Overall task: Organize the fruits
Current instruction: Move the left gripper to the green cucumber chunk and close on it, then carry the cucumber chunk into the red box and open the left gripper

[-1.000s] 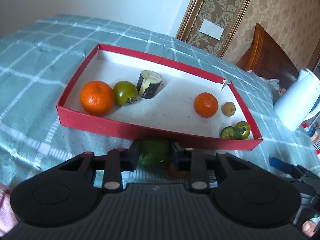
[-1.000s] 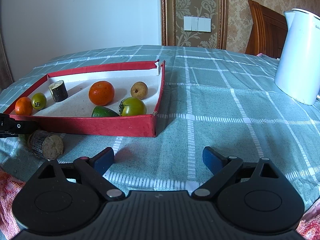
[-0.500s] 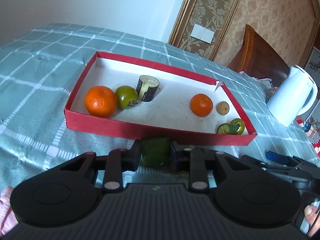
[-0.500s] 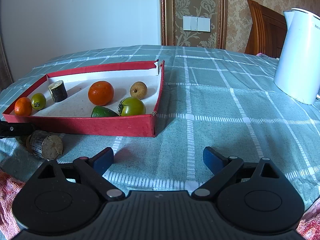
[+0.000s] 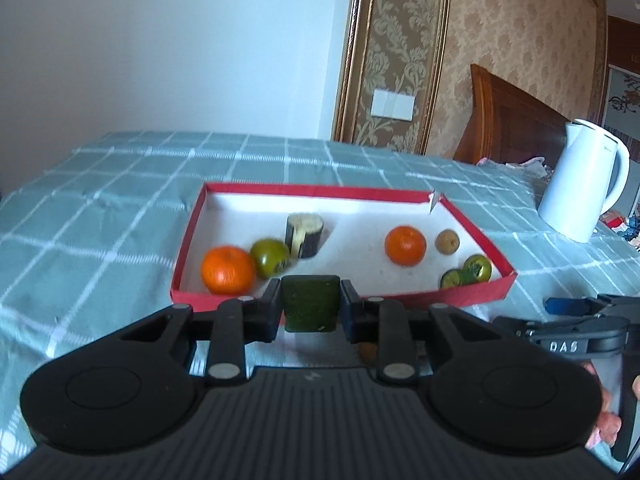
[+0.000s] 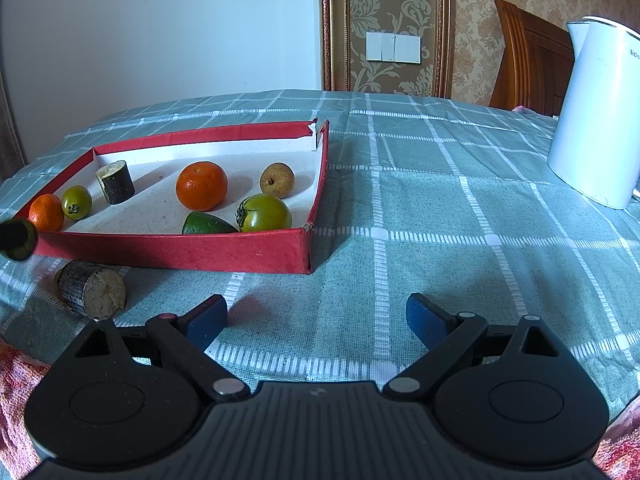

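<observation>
Green chunk (image 5: 310, 303) clamped between left gripper (image 5: 310, 306) fingers, held up just in front of near wall of red tray (image 5: 400, 298), above the checked cloth (image 5: 100, 208); chunk's edge also at far left of right view (image 6: 18, 239).

Inside tray, left end: orange (image 5: 227, 270) touching green tomato (image 5: 271, 257), dark cut stub (image 5: 305, 235) upright just behind the tomato. Right end: second orange (image 5: 405, 245), small brown fruit (image 5: 447, 241) beside it, second green tomato (image 5: 477, 267) at near right corner with dark green piece (image 5: 453, 279) against it. Far right corner of tray wall torn.

Outside tray, bark-covered log piece (image 6: 90, 294) lying on its side on cloth, near tray's front wall, left of right gripper.

Right gripper (image 6: 316, 318) released, blue pads (image 6: 422, 318) wide apart, holding nothing, low over bare cloth in front of tray's right corner; seen also at right edge of left view (image 5: 576, 320).

White kettle (image 6: 596, 108) on cloth, well right of tray. Wooden chair back (image 6: 528, 56) behind it. Wall switch plate (image 6: 393, 47) on patterned panel beyond table.
</observation>
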`<act>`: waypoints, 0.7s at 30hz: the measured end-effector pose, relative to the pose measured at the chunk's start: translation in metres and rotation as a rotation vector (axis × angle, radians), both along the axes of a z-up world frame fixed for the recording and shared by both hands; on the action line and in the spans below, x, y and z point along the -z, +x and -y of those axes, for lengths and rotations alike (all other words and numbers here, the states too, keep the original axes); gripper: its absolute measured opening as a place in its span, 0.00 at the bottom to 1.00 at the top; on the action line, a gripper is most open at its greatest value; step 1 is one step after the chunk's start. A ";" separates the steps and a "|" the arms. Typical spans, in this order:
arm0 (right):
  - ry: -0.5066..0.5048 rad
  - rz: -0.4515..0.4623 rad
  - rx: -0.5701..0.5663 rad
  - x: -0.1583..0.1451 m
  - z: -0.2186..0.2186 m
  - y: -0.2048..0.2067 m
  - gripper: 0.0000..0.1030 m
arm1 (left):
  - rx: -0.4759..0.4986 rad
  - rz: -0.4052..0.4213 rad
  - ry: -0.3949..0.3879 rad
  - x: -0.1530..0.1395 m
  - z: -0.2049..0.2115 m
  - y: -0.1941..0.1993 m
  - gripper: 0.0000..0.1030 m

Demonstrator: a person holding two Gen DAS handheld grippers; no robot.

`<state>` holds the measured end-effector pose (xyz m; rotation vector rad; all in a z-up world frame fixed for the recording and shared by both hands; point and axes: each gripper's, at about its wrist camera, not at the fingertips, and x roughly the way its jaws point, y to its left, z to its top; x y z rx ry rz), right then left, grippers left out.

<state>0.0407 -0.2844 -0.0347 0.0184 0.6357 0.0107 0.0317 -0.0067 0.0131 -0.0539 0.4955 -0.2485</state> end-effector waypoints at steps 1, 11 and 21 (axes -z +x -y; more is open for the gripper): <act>0.000 0.000 0.000 0.000 0.000 0.000 0.94 | 0.000 0.007 0.004 -0.002 0.001 0.002 0.26; 0.000 -0.001 0.000 0.000 0.000 0.000 0.94 | 0.003 0.011 0.055 0.003 0.022 0.043 0.26; -0.001 -0.001 0.000 0.000 0.000 0.000 0.94 | -0.013 -0.003 0.049 0.018 0.022 0.071 0.26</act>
